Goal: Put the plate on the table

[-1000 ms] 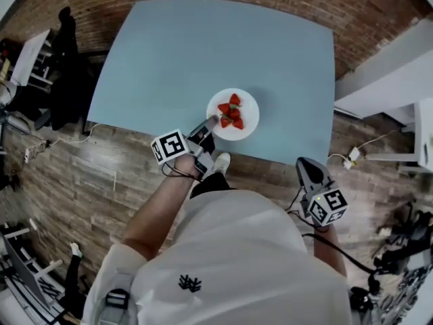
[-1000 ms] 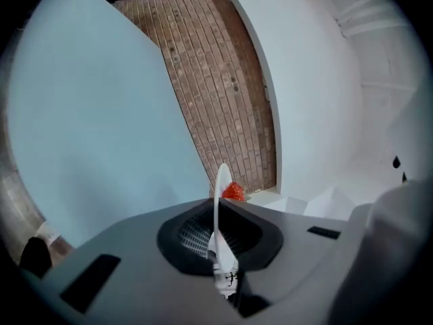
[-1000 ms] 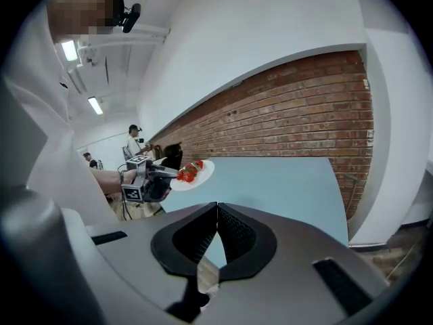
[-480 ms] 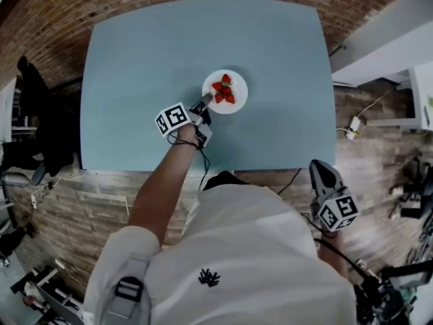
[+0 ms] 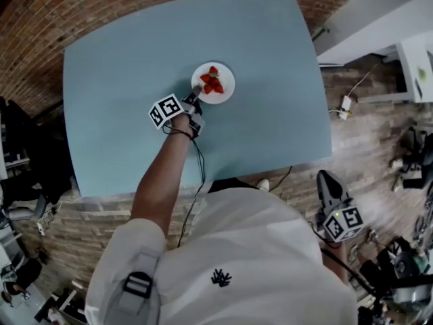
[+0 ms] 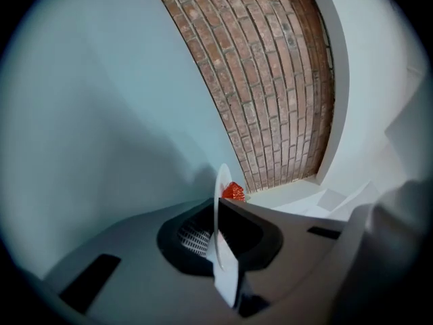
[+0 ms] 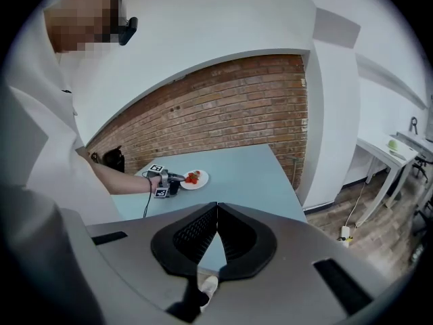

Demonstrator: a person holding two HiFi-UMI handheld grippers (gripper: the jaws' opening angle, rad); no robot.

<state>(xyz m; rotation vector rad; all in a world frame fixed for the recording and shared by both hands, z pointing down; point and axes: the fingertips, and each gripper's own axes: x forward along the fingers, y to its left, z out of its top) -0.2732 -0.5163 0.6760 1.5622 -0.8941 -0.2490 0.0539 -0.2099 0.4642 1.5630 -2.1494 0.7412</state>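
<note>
At a blue table, the left gripper is clamped on the rim of a white plate of strawberries, low over the tabletop's middle. The right gripper hangs off the table, jaws closed on nothing.

Pale blue rectangular table fills centre. Red brick wall behind it, 10 to 1 o'clock. Brown plank-pattern floor at 8 and 4 o'clock. White wall pillar at 2 o'clock, white metal-legged desk at 3 o'clock. Even indoor light.
</note>
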